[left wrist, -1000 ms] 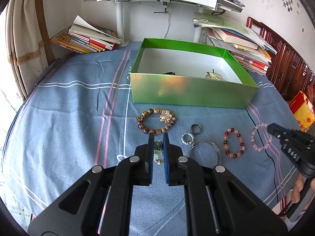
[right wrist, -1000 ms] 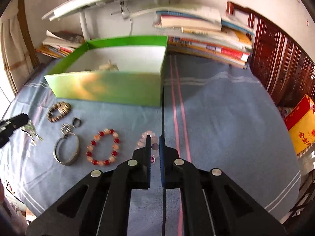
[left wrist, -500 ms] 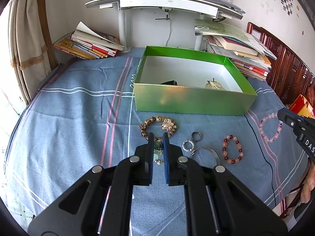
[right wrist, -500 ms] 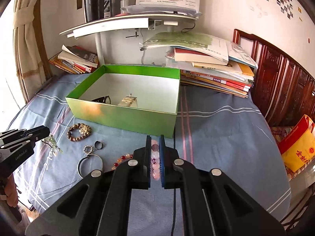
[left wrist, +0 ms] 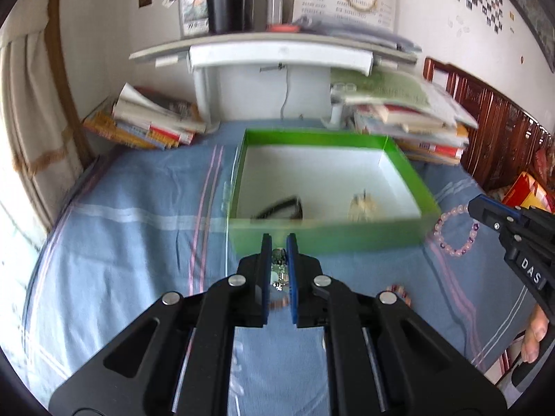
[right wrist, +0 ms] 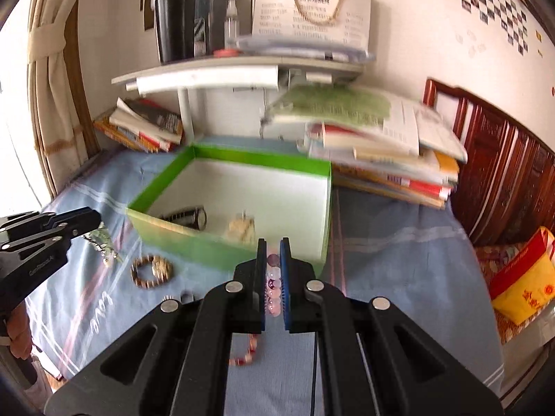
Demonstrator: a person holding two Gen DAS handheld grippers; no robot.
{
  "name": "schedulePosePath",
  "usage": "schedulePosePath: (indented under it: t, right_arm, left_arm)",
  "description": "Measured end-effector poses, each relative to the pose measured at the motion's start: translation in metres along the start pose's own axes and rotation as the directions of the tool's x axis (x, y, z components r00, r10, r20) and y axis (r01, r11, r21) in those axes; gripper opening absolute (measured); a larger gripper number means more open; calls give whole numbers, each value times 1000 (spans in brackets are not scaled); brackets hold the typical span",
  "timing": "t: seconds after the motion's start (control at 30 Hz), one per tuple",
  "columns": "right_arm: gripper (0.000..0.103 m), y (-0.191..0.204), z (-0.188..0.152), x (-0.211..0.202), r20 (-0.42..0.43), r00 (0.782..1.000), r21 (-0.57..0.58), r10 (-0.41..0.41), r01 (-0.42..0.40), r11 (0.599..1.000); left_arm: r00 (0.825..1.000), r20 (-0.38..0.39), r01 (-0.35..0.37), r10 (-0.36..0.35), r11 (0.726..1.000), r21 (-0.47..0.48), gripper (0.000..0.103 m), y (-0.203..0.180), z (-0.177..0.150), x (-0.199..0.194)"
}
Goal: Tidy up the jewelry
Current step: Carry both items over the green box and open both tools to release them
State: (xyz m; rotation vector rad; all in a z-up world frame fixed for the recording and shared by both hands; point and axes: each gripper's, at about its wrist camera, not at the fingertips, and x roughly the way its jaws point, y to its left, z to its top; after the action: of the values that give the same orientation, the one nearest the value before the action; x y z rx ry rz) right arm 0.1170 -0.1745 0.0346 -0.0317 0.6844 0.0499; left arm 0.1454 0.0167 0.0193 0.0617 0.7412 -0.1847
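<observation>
My left gripper (left wrist: 278, 239) is shut on a small green and silver dangling piece (left wrist: 278, 266), held above the blue cloth just before the green box (left wrist: 312, 241). My right gripper (right wrist: 273, 242) is shut on a pink bead bracelet (right wrist: 272, 287), which hangs in the air near the box's right front corner (right wrist: 322, 256). Inside the box lie a black watch (right wrist: 187, 216) and a gold ornament (right wrist: 241, 228). In the left wrist view, the right gripper (left wrist: 477, 208) and its bracelet (left wrist: 454, 232) show at the right. The left gripper (right wrist: 93, 220) appears at the left of the right wrist view.
A brown bead bracelet (right wrist: 152, 272), a small ring (right wrist: 187, 296) and a red bead bracelet (right wrist: 246, 350) lie on the blue cloth (right wrist: 399, 260). Book stacks (right wrist: 381, 152) and a white shelf (right wrist: 208, 76) stand behind the box. A red and yellow bag (right wrist: 520, 284) sits at the right.
Both grippers have risen from the cloth with their pieces and come closer to the green box. The pink bracelet left the cloth and now hangs from the right gripper.
</observation>
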Motion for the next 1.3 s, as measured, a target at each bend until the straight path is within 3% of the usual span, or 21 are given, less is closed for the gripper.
schedulePosePath:
  t: [0.17,0.27,0.47,0.67,0.73,0.77,0.8,0.93,1.07,1.2,1.3]
  right_arm:
    - [8,1,42,8,37,999,-7,-18,18,1000]
    - [8,1,60,25,33,999,-9,-41,41,999]
    - [8,-2,66,84,-49,998,15,-44,45,999]
    - [9,-4,48,131,-105,993,40,-55,59,997]
    - [26,-6,46,131,-103,993,49,-59,64,997]
    - [44,-9,45,126,-96,994,63,-50,56,996]
    - [47,-10,45,121,-82,996,74,-44,50,996]
    - [47,-18,28,77,-36,999,79,-23,26,997]
    - [47,-21,-17,36,-52,998,61,29,-26,998]
    - [47,-17,-56,43,-140,990,48,-25,32,998]
    - [47,-10,-78,63,-216,976,45,9,1,999]
  left_arm:
    - [1000,10,27,-27,999,-17,9,0,51,18]
    - [1000,14,-4,4,1000,-16,9,-4,75,38]
    - [998,-53,-18,17,999,-27,9,-8,81,89]
    - [993,-113,-23,18,999,-42,12,-3,69,130]
    - [993,-120,-23,15,998,-59,30,0,67,133]
    - [994,-109,-22,15,998,-66,39,2,65,130]
    - [995,-99,-27,20,997,-66,40,3,65,127]
    - [994,-88,-72,69,997,-32,42,11,48,94]
    - [988,-96,-121,119,993,-12,49,24,9,61]
    - [981,-159,-119,112,992,-34,49,36,-35,64]
    - [973,-219,-86,72,995,-57,49,39,-53,81]
